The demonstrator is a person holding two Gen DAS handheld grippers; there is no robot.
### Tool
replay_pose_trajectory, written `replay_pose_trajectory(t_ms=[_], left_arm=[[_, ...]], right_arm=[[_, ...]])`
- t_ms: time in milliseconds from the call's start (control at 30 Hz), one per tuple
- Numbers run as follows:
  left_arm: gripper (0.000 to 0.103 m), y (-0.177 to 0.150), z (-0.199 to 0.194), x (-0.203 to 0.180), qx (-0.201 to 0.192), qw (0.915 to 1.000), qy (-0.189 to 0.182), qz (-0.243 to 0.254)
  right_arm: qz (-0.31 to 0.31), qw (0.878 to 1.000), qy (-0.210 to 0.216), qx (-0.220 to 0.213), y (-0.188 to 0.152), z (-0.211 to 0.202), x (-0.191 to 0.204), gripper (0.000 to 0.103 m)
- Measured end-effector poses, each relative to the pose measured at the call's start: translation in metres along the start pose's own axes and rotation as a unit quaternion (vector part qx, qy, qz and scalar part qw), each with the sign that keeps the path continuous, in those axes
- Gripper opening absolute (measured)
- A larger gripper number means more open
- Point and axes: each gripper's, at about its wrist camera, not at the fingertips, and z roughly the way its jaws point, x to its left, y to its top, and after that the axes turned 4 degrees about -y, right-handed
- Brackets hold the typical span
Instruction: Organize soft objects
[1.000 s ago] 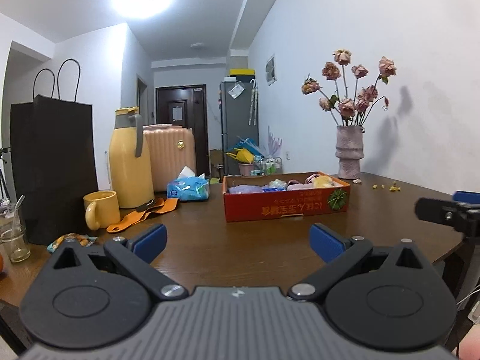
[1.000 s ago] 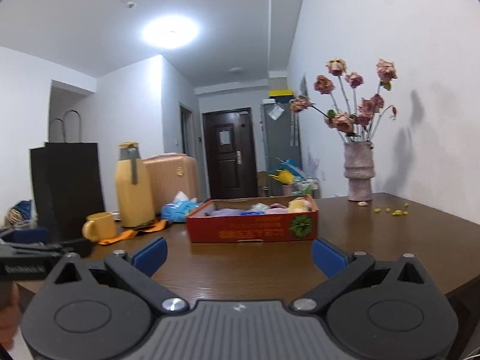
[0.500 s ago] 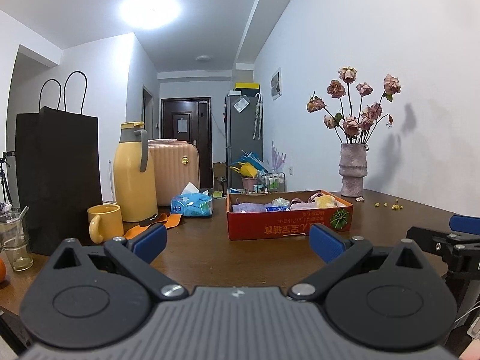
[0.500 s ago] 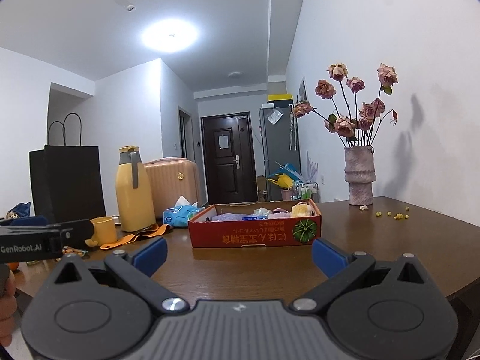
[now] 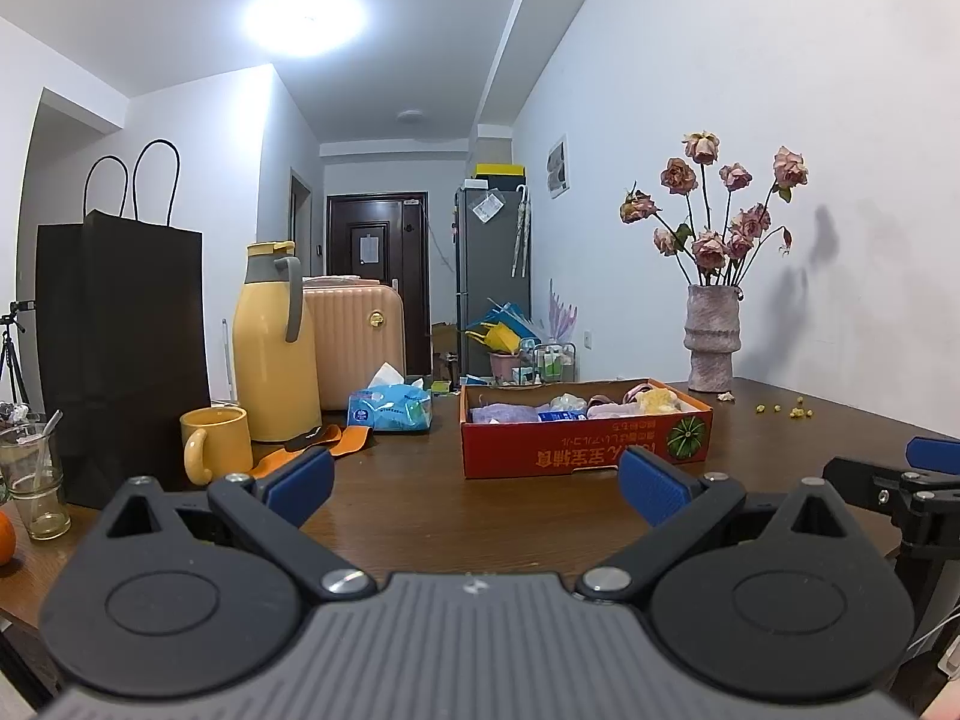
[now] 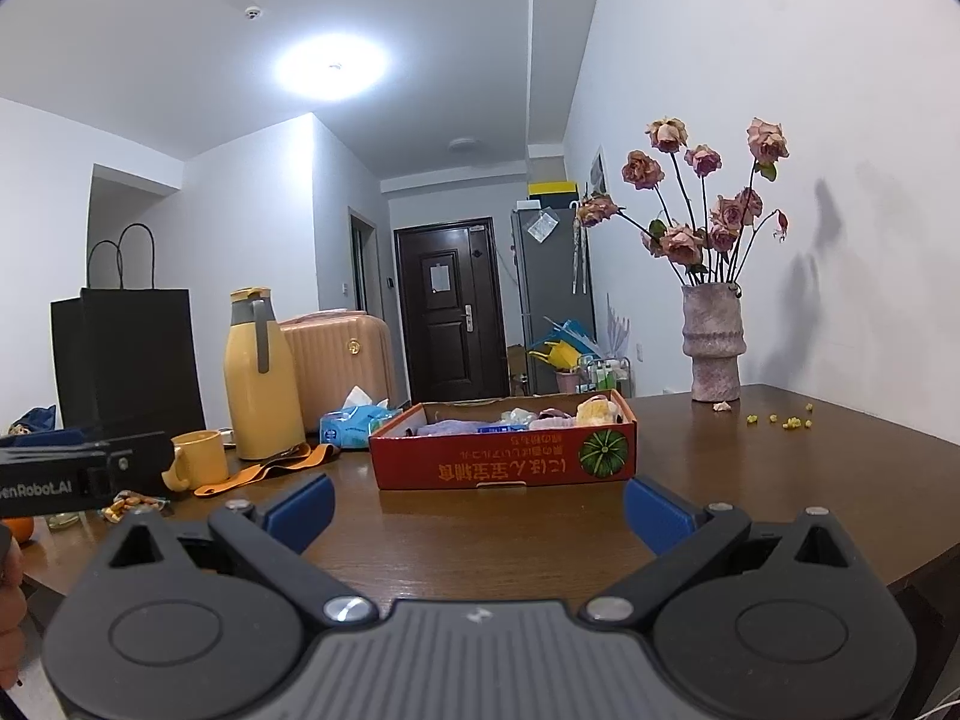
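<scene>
A shallow red cardboard box (image 5: 585, 441) sits on a dark wooden table (image 5: 450, 510) at the centre of the left wrist view, slightly right of middle. It holds a jumble of soft objects (image 5: 576, 405): a lilac cloth at its left end, a blue and white packet in the middle, pink fabric and a pale yellow spongy lump at its right end; the box wall hides their lower parts, so what each one is stays unclear. In the lower centre of that view, the left gripper (image 5: 474, 480) has its blue-padded fingers spread wide with nothing between them, hovering near the table's front edge. The right gripper (image 6: 477, 507) in its own view is likewise spread wide and empty, and the same box (image 6: 504, 459) lies just beyond it. Left of the box in the left wrist view lies a blue tissue pack (image 5: 390, 408) with a white tissue poking out, then a tall yellow thermos (image 5: 273, 348), a yellow mug (image 5: 216, 444) and an orange strap (image 5: 312, 450) flat on the table. A black paper bag (image 5: 123, 348) stands at the left edge, beside a glass (image 5: 33, 480) with a spoon in it. At the right, a pink vase (image 5: 711, 336) holds dried roses (image 5: 714, 204), with small yellow crumbs (image 5: 783, 411) scattered nearby.
</scene>
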Motion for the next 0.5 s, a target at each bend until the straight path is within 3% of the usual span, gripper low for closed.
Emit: replay_pose_trajectory(t_ms=[500], left_arm=[[0.103,0.0004,0.0004,-0.0002,0.001,1.0000,0.003,-0.002]], right_arm=[[-0.007,1.000,0.002,-0.008,0.0008,-0.0012,0.0021,0.103]])
